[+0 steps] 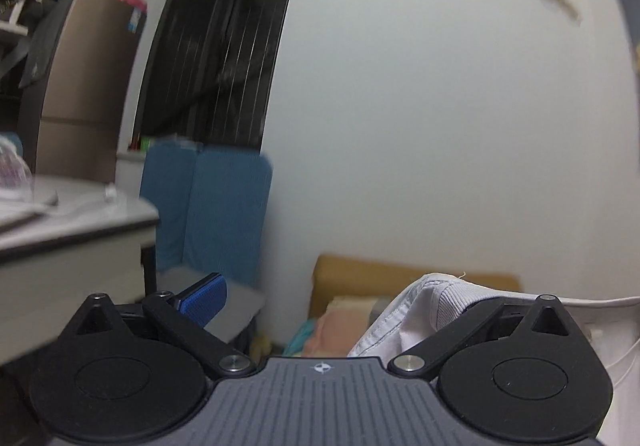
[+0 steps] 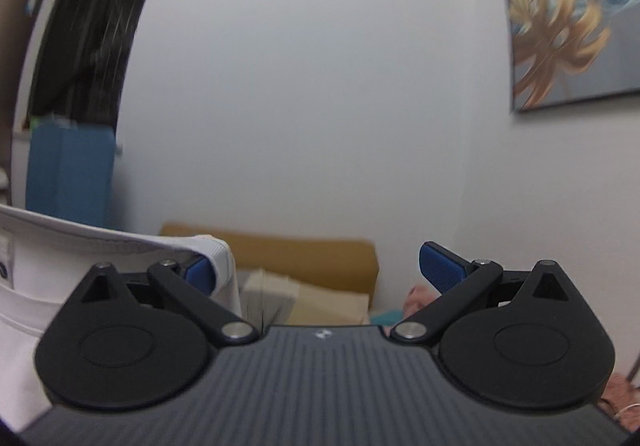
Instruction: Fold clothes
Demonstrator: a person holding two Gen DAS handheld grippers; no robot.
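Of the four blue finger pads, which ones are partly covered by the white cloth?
The left hand-held gripper's right pad, fully hidden under the white garment, and the right hand-held gripper's left pad.

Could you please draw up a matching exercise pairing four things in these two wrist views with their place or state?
Things:
1. white ribbed-collar garment
2. framed painting of golden leaves
3. folded blue mat
4. grey-topped table

Places or states:
A. stands upright against the wall beside the dark doorway
B. draped over one finger of each open gripper
C. hangs on the wall, upper right of the right wrist view
D. sits at the left edge of the left wrist view

Pairs: 1-B, 2-C, 3-A, 4-D
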